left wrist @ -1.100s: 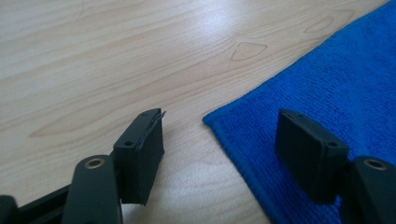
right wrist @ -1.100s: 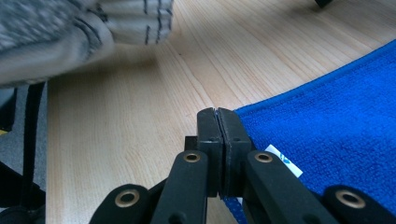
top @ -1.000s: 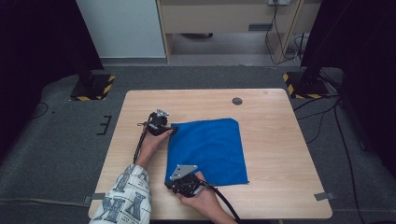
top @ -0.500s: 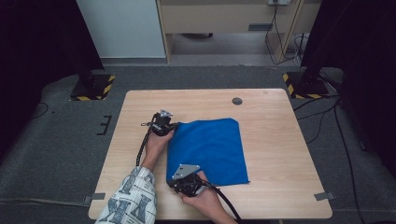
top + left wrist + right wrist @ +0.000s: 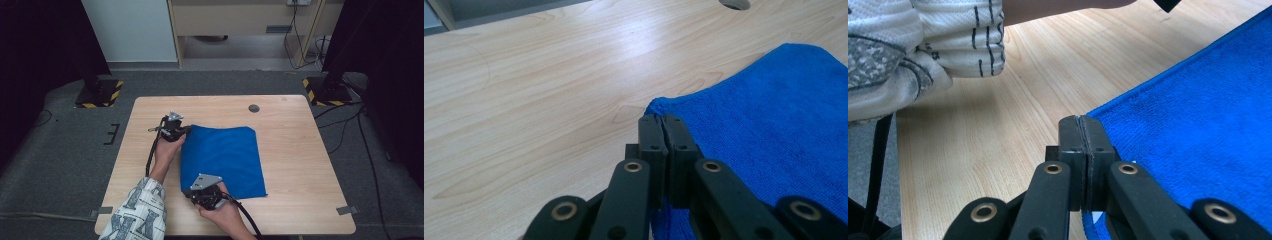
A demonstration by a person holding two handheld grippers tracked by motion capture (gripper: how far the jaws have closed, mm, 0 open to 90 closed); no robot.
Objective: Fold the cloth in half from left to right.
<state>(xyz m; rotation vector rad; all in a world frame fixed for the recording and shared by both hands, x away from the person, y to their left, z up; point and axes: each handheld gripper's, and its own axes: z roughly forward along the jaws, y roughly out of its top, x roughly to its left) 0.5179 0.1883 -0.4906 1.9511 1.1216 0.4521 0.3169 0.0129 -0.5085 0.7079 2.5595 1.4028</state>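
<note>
Your blue cloth (image 5: pixel 222 160) lies flat on the wooden table (image 5: pixel 300 150), just left of centre in the high view, one layer spread square. At its 10 o'clock corner sits your left gripper (image 5: pixel 184 131); at its 7 o'clock corner, your right gripper (image 5: pixel 186 192).

Left gripper: jaws pressed together on the far-left corner, with blue cloth (image 5: pixel 774 130) running under them in the left gripper view. They have just been closing, and the fabric is now pinched between them. Right gripper (image 5: pixel 1081 122): clenched on the near-left corner, the cloth's hem (image 5: pixel 1168 80) leading straight into the jaws.

Handling judgement: the cloth looks light, soft and limp, a napped microfibre. It will sag between the two held corners and drag on the table rather than slide freely. Corners are the correct place to hold; a shallow pinch may slip out under tension.

Against the earlier pictures: your left hand (image 5: pixel 167 150) has shifted towards 1 o'clock, onto the corner. The right hand and the cloth lie as before.
</note>
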